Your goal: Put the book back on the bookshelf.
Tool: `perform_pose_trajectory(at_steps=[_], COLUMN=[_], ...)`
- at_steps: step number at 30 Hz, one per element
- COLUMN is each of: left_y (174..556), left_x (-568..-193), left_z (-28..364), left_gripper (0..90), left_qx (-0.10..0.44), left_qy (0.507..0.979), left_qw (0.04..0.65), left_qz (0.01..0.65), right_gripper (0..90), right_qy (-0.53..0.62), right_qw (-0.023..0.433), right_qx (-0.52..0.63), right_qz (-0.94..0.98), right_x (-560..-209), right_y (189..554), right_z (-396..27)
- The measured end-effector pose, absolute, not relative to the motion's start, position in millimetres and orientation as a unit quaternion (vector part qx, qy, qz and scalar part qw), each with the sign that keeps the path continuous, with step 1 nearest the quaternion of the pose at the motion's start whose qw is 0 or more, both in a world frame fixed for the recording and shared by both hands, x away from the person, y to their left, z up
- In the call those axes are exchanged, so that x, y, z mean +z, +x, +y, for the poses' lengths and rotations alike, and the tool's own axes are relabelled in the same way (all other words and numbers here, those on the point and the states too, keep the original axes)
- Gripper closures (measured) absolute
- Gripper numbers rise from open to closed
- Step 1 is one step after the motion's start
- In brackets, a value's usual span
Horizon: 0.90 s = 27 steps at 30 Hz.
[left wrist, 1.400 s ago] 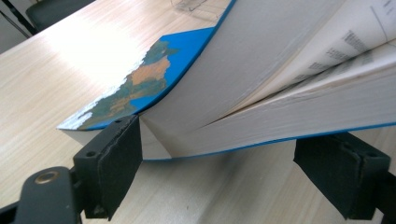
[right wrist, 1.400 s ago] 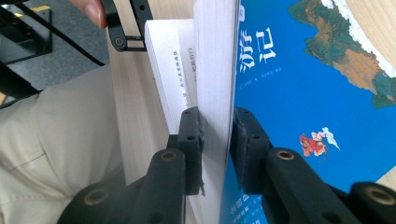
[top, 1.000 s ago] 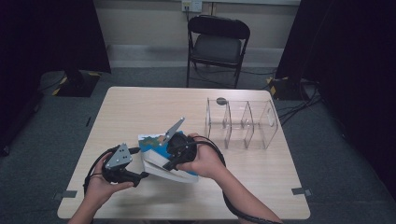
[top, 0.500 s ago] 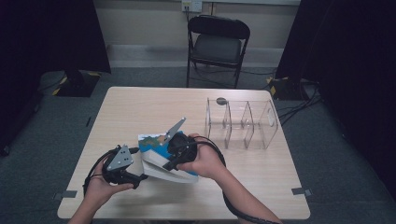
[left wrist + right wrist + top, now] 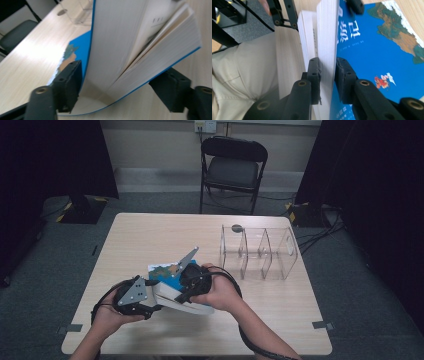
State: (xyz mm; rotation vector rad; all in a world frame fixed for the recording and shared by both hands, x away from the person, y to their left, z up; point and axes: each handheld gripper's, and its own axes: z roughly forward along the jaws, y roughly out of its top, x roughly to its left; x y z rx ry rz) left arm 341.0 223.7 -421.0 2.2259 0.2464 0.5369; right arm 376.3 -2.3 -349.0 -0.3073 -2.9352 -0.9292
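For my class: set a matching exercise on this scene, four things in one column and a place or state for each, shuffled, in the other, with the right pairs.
Things:
1. book
2. right tool
3. organiser
4. chair

Places or states:
A. clear, standing on the table's right side
B. black, on the floor beyond the table
C. blue cover, partly open between the two tools
D. clamped on a wad of pages with the cover

Pairs: 1-C, 2-D, 3-A, 4-B
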Motion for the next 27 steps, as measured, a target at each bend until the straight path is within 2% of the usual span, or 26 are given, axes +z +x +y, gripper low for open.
perform_pose_trajectory(at_steps=[1,2,4,6,8,10,14,20,25,27], left_y=[338,337,334,334,334,335,336,337,337,337], left_x=[-422,-423,-431,-437,-440,-438,-430,-427,-429,-428], left_z=[220,218,209,198,193,192,194,195,195,195], left_gripper=[32.4,37.6,44.1,47.0,48.4,49.3,51.2,52.8,52.7,52.7], left_qx=[0.212,0.211,0.203,0.209,0.209,0.208,0.207,0.212,0.207,0.208], left_qy=[0.894,0.900,0.905,0.906,0.906,0.904,0.896,0.896,0.897,0.898], left_qw=[0.387,0.376,0.372,0.365,0.366,0.370,0.387,0.383,0.383,0.379], left_qz=[0.075,0.066,0.043,0.041,0.047,0.054,0.066,0.072,0.077,0.078], right_gripper=[80.7,90.0,90.0,88.4,76.2,58.9,41.9,31.7,28.4,24.4], right_qy=[-0.099,-0.105,-0.107,-0.105,-0.131,-0.165,-0.196,-0.243,-0.243,-0.262], right_qw=[0.031,0.057,0.094,0.051,0.039,0.005,-0.031,-0.025,-0.041,-0.042], right_qx=[-0.311,-0.352,-0.430,-0.427,-0.446,-0.451,-0.436,-0.461,-0.468,-0.453], right_qz=[-0.945,-0.928,-0.891,-0.897,-0.885,-0.877,-0.878,-0.853,-0.849,-0.851], right_x=[-348,-343,-331,-316,-307,-307,-336,-376,-392,-418], right_y=[377,377,380,378,381,383,386,390,382,378], right_z=[-3,-6,-9,-9,-17,-32,-63,-107,-129,-141])
